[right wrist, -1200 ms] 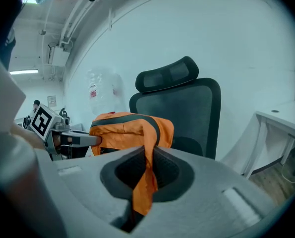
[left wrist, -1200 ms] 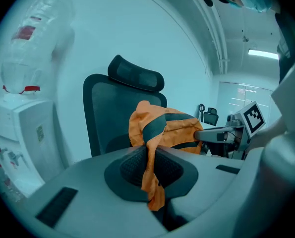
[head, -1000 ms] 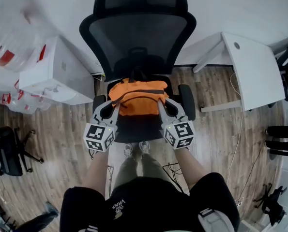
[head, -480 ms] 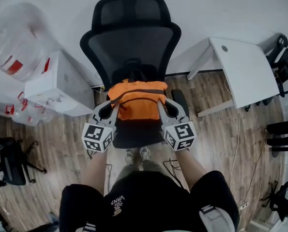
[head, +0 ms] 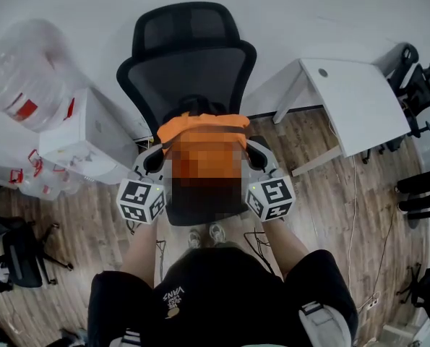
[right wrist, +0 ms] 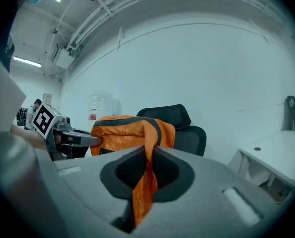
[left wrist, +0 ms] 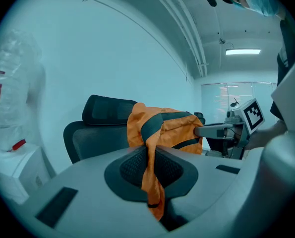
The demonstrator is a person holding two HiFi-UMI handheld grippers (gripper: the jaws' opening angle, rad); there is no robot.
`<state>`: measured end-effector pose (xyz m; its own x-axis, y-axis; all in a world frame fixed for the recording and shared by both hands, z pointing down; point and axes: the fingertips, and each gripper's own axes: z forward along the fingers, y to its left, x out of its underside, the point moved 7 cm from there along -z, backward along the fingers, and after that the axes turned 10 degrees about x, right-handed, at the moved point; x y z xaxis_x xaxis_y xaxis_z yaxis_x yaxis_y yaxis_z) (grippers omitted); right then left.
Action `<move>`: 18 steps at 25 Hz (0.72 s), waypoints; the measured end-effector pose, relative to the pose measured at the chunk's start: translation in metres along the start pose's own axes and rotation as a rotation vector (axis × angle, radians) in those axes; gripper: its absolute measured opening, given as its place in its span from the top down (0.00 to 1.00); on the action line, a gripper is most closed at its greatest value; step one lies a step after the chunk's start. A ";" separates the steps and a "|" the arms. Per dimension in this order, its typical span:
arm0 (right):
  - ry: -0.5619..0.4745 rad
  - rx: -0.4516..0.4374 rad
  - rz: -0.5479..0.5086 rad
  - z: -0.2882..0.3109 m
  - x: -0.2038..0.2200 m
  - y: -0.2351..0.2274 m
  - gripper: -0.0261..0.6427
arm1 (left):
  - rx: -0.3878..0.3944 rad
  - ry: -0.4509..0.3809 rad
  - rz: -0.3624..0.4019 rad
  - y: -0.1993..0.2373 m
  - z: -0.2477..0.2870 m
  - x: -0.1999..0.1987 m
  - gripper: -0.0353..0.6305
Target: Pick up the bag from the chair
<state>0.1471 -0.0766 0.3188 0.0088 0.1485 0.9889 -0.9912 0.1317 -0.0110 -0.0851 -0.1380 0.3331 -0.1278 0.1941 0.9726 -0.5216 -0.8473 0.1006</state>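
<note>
Bag (head: 200,123): orange w/ dark grey band, strung between the two grippers, pinched at both ends.

L gripper (left wrist: 151,153): jaws clamped tight on a fold of the bag's orange fabric. The fold runs down through the pad gap and its tail hangs out below. Rest of the bag bulges ahead of the jaws and to their right.

R gripper (right wrist: 148,166): same story. Jaws closed on a fabric fold w/ barely a slit between the pads, tail dangling under them, bag body ahead and to the left.

Each gripper view shows the other gripper's tip at the far end of the bag. Both grippers point roughly level, side by side, bag spanning the gap.

Chair (head: 189,63): black mesh, just beyond the bag. Backrest and headrest show above and behind the bag from both grippers. Can't tell if the bag's underside clears the seat.

Desk (head: 352,100): white, well off to the right of R gripper. White cabinet (head: 84,132) to the left of L gripper, clear water jugs (head: 23,71) past it against the wall. Wood floor (head: 77,215) underneath.
</note>
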 end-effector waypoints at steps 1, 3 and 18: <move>-0.006 0.003 -0.001 -0.002 -0.003 0.000 0.93 | 0.005 0.001 0.004 0.000 0.000 -0.004 0.91; -0.022 0.011 0.000 -0.004 -0.009 -0.002 0.93 | 0.016 0.000 0.014 -0.001 0.000 -0.012 0.91; -0.084 0.037 -0.011 -0.019 -0.045 -0.007 0.93 | 0.057 -0.038 0.066 -0.009 -0.004 -0.052 0.91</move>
<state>0.1558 -0.0659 0.2713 0.0101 0.0648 0.9978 -0.9953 0.0965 0.0038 -0.0773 -0.1381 0.2803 -0.1282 0.1187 0.9846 -0.4636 -0.8848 0.0463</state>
